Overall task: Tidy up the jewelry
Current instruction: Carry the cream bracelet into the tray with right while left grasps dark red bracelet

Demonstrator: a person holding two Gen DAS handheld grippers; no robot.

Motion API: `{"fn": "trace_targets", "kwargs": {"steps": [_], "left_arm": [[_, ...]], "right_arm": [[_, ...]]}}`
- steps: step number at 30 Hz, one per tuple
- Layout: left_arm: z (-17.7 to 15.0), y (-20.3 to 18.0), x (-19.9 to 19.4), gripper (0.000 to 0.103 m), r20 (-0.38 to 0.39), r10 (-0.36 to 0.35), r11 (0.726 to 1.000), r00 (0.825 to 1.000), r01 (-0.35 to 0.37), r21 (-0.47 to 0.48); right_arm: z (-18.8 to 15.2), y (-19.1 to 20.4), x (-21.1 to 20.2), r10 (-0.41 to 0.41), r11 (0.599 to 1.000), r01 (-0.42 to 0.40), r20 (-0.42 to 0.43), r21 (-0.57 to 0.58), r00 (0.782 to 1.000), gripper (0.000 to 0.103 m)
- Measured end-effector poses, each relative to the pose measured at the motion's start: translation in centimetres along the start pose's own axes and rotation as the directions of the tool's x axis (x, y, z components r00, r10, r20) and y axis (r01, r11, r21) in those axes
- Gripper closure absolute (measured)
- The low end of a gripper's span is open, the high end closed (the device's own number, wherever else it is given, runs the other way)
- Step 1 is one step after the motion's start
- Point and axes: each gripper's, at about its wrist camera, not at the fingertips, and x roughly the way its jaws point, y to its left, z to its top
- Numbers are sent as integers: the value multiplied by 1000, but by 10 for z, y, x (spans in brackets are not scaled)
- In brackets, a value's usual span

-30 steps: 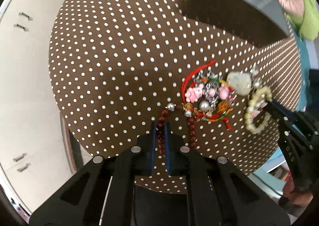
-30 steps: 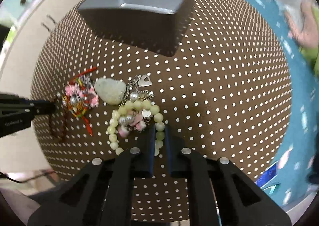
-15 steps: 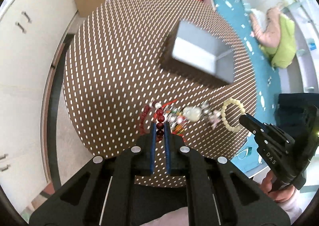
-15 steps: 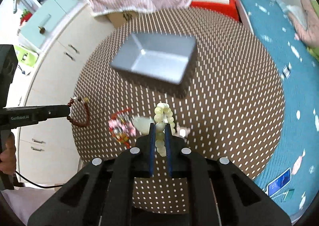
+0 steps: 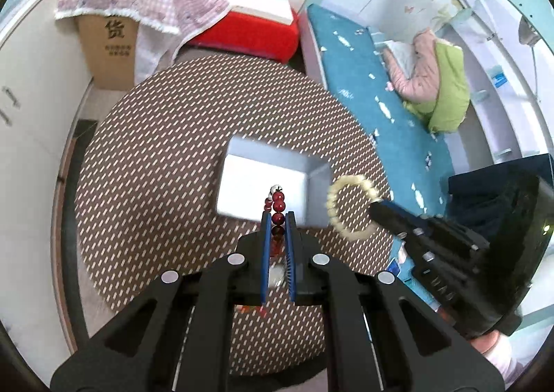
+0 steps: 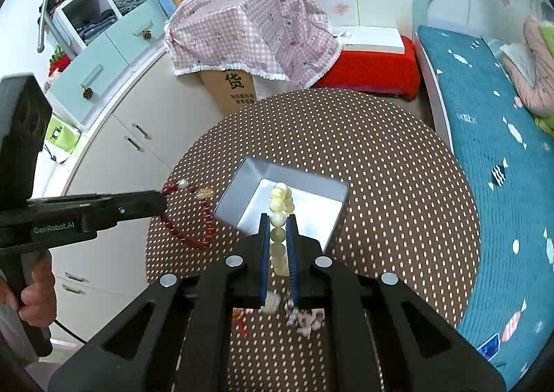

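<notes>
Jewelry in two bracelets aloft over the desk [image 6: 398,184]: red bead bracelet [image 6: 194,219] pinched in the closed left hand-held gripper [image 5: 277,219], pale bead bracelet [image 5: 346,208] clamped in the shut right hand-held gripper [image 6: 278,222]. One grey tray [image 6: 242,191] between and beneath, open-topped. Small leftover pile [image 6: 304,317] near the desk's front edge, bare dotted cloth all around.

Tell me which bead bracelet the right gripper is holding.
The pale cream-green bracelet, pinched in the right gripper in front of the grey tray. The other one, the dark red bracelet, is held by the left gripper.
</notes>
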Motion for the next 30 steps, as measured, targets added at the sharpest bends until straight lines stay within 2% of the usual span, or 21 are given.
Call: {"fn": "trace_targets", "kwargs": {"steps": [4, 8, 12, 17, 26, 30], "left_arm": [[17, -2, 27, 95, -22, 0, 1000, 1000, 0, -5], [26, 6, 61, 95, -56, 6, 1000, 998, -7, -28], [28, 17, 92, 95, -109, 34, 998, 993, -40, -56], [25, 23, 122, 95, -176, 62, 994, 982, -76, -76], [19, 32, 150, 95, -257, 83, 983, 963, -122, -136], [18, 30, 151, 95, -258, 68, 985, 964, -106, -133]], "right_arm": [[0, -3, 24, -21, 1000, 22, -40, 17, 999, 94], [4, -3, 43, -3, 998, 8, -79, 60, 997, 94], [8, -8, 71, -5, 995, 19, -144, 95, 990, 94], [13, -18, 89, -46, 993, 65, -177, 101, 983, 94], [29, -44, 103, -79, 983, 108, -192, 146, 978, 94], [37, -54, 107, -90, 981, 119, -186, 153, 979, 95]]}}
